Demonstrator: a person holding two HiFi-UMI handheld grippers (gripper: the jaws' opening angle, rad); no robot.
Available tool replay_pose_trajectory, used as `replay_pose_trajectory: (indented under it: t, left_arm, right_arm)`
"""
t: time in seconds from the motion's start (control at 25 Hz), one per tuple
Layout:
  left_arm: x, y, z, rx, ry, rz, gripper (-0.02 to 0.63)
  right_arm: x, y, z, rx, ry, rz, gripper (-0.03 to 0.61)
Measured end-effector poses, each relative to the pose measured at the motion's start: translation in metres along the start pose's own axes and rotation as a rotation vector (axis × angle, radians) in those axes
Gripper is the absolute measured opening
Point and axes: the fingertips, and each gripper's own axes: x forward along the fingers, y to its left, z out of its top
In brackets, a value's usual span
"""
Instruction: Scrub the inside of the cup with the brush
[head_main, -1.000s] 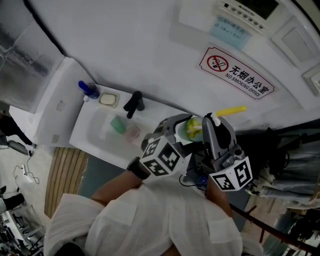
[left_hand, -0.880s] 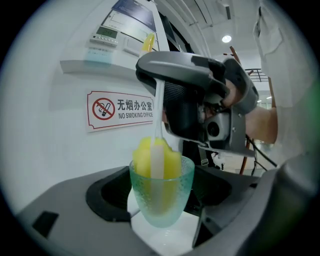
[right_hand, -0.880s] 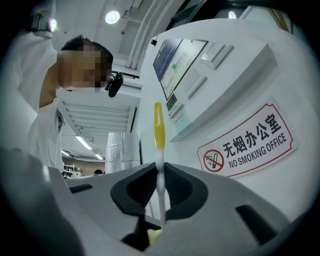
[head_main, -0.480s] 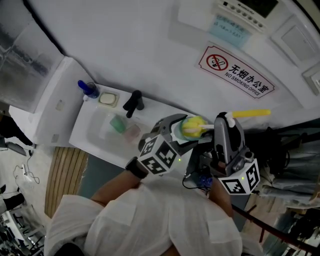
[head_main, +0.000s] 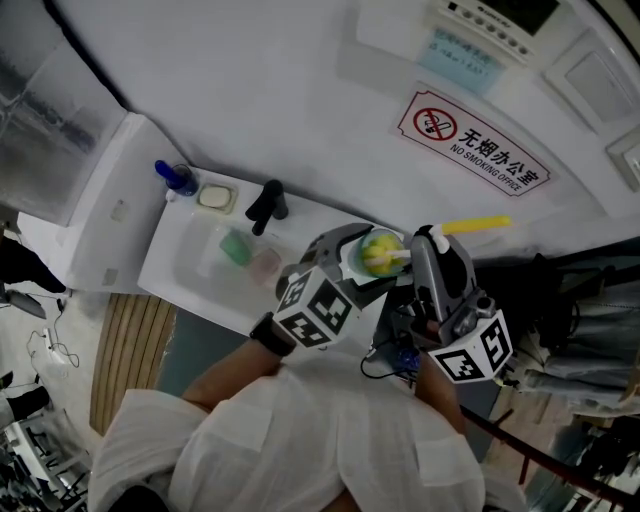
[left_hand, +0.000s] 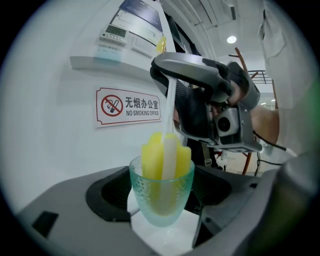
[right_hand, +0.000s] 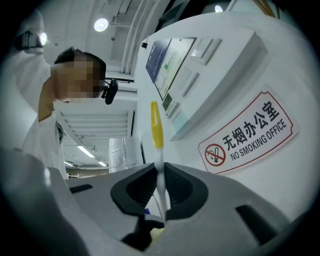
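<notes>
A clear green glass cup (head_main: 368, 254) is held in the air in front of the white wall, and my left gripper (head_main: 362, 266) is shut on it, its jaws wide round the cup's sides. In the left gripper view the cup (left_hand: 161, 196) stands upright between the jaws of the left gripper (left_hand: 162, 202). The brush's yellow sponge head (left_hand: 165, 159) is inside it and sticks up above the rim. My right gripper (head_main: 425, 242) is shut on the brush's thin white handle (right_hand: 159, 172), whose yellow end (right_hand: 156, 125) points away past the jaws of the right gripper (right_hand: 161, 200).
Down to the left is a white sink counter (head_main: 165, 262) with a black tap (head_main: 266, 206), a blue bottle (head_main: 176, 178), a soap dish (head_main: 216, 198) and two small cups (head_main: 237, 249). A no-smoking sign (head_main: 472, 147) hangs on the wall. A slatted wooden mat (head_main: 125, 350) lies on the floor.
The right gripper drew the brush partly out of the cup to the right, then pushed it back in. The left gripper and the cup shifted slightly.
</notes>
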Motion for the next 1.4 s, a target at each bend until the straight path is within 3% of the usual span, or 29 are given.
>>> replay_pose_trajectory:
  t: [0.4,0.84,1.12,1.4]
  left_arm:
    - [-0.005,-0.001,0.008,0.018,-0.010,0.012,0.351]
    - [-0.005,0.001,-0.003,0.045,0.012,0.029,0.351]
    - [-0.009,0.003,-0.011,0.027,0.023,0.038,0.351]
    - [-0.012,0.004,0.001,0.023,-0.007,0.040,0.351]
  right_arm:
    - [-0.004,-0.005,-0.030,-0.014,0.079,-0.017,0.040]
    - [-0.007,0.001,-0.009,-0.019,0.085,-0.017,0.040]
    - [-0.008,0.013,0.021,-0.136,0.054,-0.002,0.040]
    - [-0.004,0.018,-0.008,-0.238,0.148,0.009,0.040]
